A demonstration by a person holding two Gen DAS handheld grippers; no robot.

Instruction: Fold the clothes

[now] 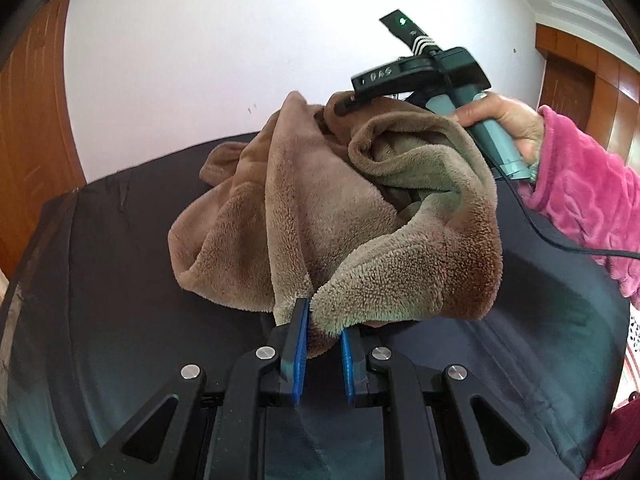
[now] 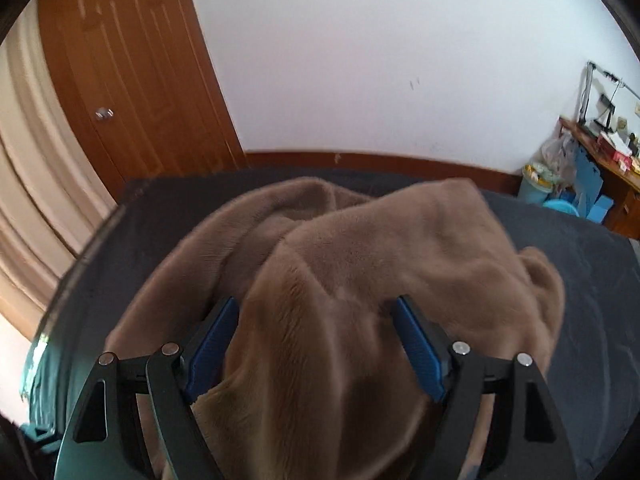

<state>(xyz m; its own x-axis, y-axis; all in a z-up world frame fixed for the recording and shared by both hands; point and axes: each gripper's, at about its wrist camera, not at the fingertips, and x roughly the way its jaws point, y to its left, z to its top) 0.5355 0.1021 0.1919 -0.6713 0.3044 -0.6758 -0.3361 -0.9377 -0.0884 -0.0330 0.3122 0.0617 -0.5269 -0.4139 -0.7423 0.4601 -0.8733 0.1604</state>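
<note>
A crumpled brown fleece garment lies heaped on a dark grey bed cover. My left gripper is at the heap's near edge, its blue pads shut on a hanging fold of the fleece. My right gripper comes in from the upper right and touches the top of the heap. A hand in a pink sleeve holds it. In the right wrist view the right gripper stands open, wide jaws straddling a raised ridge of the fleece garment. The far side of the heap is hidden.
The dark bed cover spreads all round the garment. A black cable trails from the right gripper's handle across the bed. Beyond the bed are a wooden door, a beige curtain, a cluttered desk and blue bins.
</note>
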